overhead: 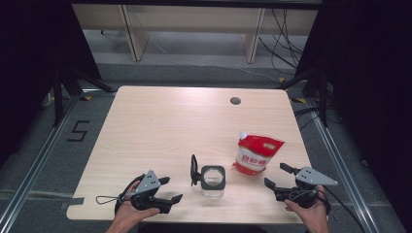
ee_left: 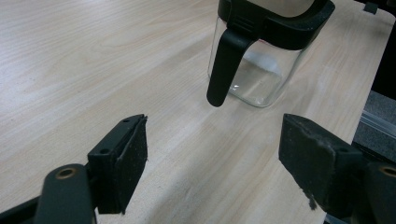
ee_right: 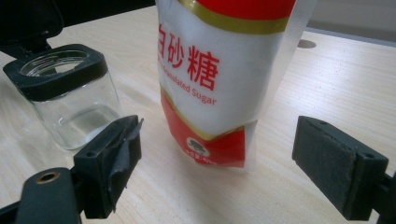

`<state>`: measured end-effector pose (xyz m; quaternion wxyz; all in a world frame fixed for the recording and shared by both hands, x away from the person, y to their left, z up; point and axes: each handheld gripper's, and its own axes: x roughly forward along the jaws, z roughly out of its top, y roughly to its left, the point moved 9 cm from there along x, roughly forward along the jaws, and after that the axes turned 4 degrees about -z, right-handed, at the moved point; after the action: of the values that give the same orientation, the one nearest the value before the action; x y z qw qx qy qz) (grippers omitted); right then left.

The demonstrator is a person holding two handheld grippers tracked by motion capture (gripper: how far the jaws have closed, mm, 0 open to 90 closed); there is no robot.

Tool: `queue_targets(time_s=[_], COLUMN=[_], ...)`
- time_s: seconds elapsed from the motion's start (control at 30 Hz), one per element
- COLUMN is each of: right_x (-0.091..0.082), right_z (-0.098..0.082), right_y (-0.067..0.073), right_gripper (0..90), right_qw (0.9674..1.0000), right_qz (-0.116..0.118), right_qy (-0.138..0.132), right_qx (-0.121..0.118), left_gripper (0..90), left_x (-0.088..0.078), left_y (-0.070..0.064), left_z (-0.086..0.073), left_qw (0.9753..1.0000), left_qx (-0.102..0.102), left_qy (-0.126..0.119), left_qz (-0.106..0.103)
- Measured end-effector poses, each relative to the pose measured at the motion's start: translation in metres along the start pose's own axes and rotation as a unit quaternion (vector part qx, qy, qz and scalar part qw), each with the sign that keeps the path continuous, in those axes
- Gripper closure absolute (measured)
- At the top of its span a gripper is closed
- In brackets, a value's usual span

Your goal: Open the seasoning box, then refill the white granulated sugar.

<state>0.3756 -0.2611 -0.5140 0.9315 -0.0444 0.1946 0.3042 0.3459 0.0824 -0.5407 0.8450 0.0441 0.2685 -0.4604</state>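
Table (overhead: 160, 126): a pale wood-grain top, seen whole in the high view, with a round dark cable hole (overhead: 235, 101) near its far edge.

Sugar pouch (overhead: 256, 154): stood upright on the right half of the table, red and white with a spout at its top left corner. The right gripper view (ee_right: 219, 79) brought it close enough to read "Granulated Sugar" under large red characters, lettering too small to read from above.

Glass jar (overhead: 213, 181): stood near the front edge, just left of the pouch and apart from it, with a black square collar and its black lid (overhead: 194, 170) flipped open on the left side. From above the round mouth showed; the left gripper view (ee_left: 261, 70) showed instead the clear side wall and a black flap hanging down in front of it. The right gripper view (ee_right: 70, 98) showed the jar looking empty.

Left gripper (overhead: 170, 189): held in the person's left hand (overhead: 127, 213) at the front left, jaws wide apart with nothing between them, pointing toward the jar and short of it. Its own view showed bare table between the pads (ee_left: 130, 158).

Right gripper (overhead: 279, 175): held in the right hand (overhead: 311, 211) at the front right, jaws wide and empty, aimed at the pouch base without touching it. One pad (ee_right: 119, 149) had a loose, peeling facing, visible in the close view alone.
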Motion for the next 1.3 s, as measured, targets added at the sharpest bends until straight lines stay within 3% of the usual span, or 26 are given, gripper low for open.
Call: queue_targets(time_s=[0.13, 0.2, 0.33, 0.37, 0.4, 0.43, 0.47, 0.5, 0.57, 0.6, 0.67, 0.73, 0.8, 0.83, 0.93, 0.97, 1.0, 1.07, 1.1, 1.17, 1.27, 1.3], right_x=[0.004, 0.004, 0.008, 0.010, 0.012, 0.012, 0.014, 0.017, 0.018, 0.023, 0.023, 0.027, 0.027, 0.030, 0.036, 0.040, 0.046, 0.047, 0.048, 0.052, 0.053, 0.052], right_z=[0.000, -0.001, -0.001, 0.001, 0.002, 0.002, 0.001, 0.001, 0.001, 0.003, 0.003, 0.007, 0.008, 0.011, 0.012, 0.014, 0.013, 0.013, 0.012, 0.014, 0.015, 0.016], right_y=[-0.002, -0.001, -0.003, -0.006, -0.008, -0.008, -0.011, -0.012, -0.014, -0.018, -0.018, -0.016, -0.014, -0.014, -0.011, -0.014, -0.011, -0.011, -0.009, -0.010, -0.012, -0.007], right_gripper=[15.6, 15.6, 15.5, 15.6, 15.5, 15.5, 15.5, 15.5, 15.5, 15.6, 15.6, 15.6, 15.5, 15.5, 15.5, 15.5, 15.5, 15.5, 15.6, 16.1, 23.3, 31.1], right_qw=[0.9998, 0.9998, 0.9995, 0.9993, 0.9998, 0.9998, 0.9997, 1.0000, 0.9999, 0.9996, 0.9999, 0.9995, 0.9994, 0.9987, 0.9984, 0.9968, 0.9972, 0.9968, 0.9973, 0.9963, 0.9965, 0.9954], right_qz=[0.004, 0.005, 0.011, 0.005, 0.006, 0.006, 0.002, 0.002, 0.000, 0.005, 0.004, 0.022, 0.022, 0.026, 0.033, 0.033, 0.045, 0.050, 0.055, 0.069, 0.067, 0.079], right_qy=[-0.002, 0.008, 0.007, -0.005, -0.006, -0.006, -0.006, 0.003, 0.005, -0.004, -0.001, -0.009, -0.009, -0.019, -0.012, -0.022, -0.018, -0.015, -0.012, -0.023, -0.022, -0.027], right_qx=[-0.020, -0.017, -0.028, -0.038, -0.020, -0.020, -0.025, -0.008, -0.011, -0.028, -0.015, -0.022, -0.026, -0.040, -0.044, -0.069, -0.056, -0.061, -0.046, -0.046, -0.045, -0.045], left_gripper=[15.7, 15.3, 15.1, 15.0, 15.0, 15.0, 15.0, 15.0, 15.0, 15.0, 15.0, 15.0, 15.0, 15.0, 15.0, 15.0, 15.0, 15.0, 15.0, 15.1, 15.1, 15.1], left_x=[-0.001, 0.000, 0.001, 0.002, 0.002, 0.003, 0.003, 0.004, 0.003, 0.003, 0.002, 0.000, 0.000, 0.000, -0.001, -0.001, -0.001, 0.001, 0.000, 0.001, 0.000, 0.000], left_y=[0.000, -0.001, -0.001, -0.002, -0.001, -0.004, -0.003, -0.003, -0.003, -0.003, -0.004, -0.002, -0.003, -0.002, -0.001, -0.003, -0.002, -0.003, -0.003, -0.002, -0.002, -0.002], left_z=[-0.001, 0.000, 0.000, 0.000, -0.001, 0.000, 0.000, 0.000, 0.000, -0.001, -0.002, -0.005, -0.004, -0.004, -0.003, -0.004, -0.004, -0.003, -0.004, -0.004, -0.005, -0.005], left_qw=[1.0000, 1.0000, 0.9999, 0.9999, 0.9999, 1.0000, 1.0000, 1.0000, 1.0000, 1.0000, 1.0000, 0.9999, 1.0000, 0.9999, 0.9998, 0.9999, 0.9997, 0.9999, 0.9998, 0.9998, 0.9998, 0.9998], left_qx=[-0.002, -0.003, 0.014, 0.008, 0.013, -0.003, 0.001, 0.000, 0.000, -0.001, 0.000, 0.007, 0.002, 0.004, 0.019, 0.006, 0.017, 0.013, 0.017, 0.017, 0.007, 0.010], left_qy=[0.005, 0.003, 0.008, 0.005, 0.011, 0.001, 0.001, 0.001, 0.002, 0.003, 0.008, 0.014, 0.009, 0.012, 0.012, 0.013, 0.017, 0.009, 0.013, 0.012, 0.017, 0.017], left_qz=[0.000, 0.002, -0.004, -0.005, 0.000, -0.003, 0.000, -0.002, -0.002, 0.000, -0.004, 0.003, 0.001, 0.001, 0.001, 0.002, 0.002, -0.004, -0.002, -0.001, 0.000, -0.001])
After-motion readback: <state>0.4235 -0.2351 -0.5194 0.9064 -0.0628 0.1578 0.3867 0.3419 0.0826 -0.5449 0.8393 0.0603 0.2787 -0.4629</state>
